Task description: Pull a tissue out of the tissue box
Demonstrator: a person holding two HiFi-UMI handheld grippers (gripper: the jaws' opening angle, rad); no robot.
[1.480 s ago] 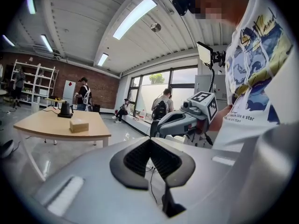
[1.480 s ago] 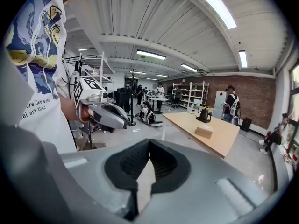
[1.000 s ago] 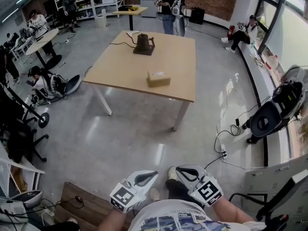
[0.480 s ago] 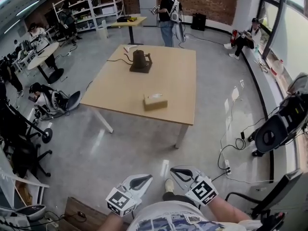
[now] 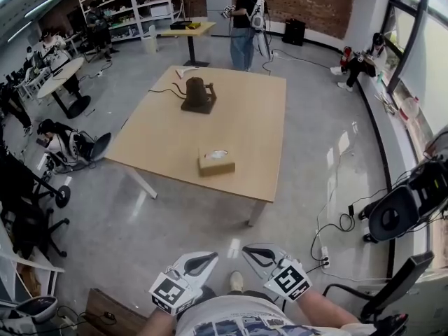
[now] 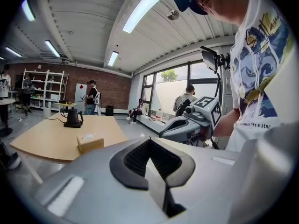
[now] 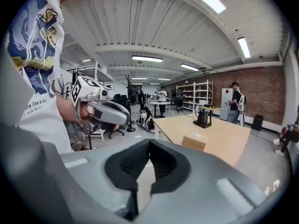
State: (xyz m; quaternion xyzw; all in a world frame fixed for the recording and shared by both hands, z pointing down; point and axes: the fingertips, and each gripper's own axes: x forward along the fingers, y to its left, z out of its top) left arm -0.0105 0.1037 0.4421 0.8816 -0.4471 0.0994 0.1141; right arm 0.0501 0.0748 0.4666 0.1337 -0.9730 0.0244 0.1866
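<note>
**Nearer the table, box not yet in reach**

My left gripper point(image 5: 198, 262) is closed on nothing, low by my waist; the table point(image 5: 168, 138) has drawn closer in the head view over the last second; the tissue box point(image 5: 215, 162) sits near its front edge with a tissue showing on top, well apart from both tools; my right gripper point(image 5: 260, 254) is likewise closed and empty; I judge this is only the approach, no pull begun.

tissue box point(image 5: 215, 162) on table point(image 5: 246, 128), kettle point(image 5: 197, 93) behind it.
</note>
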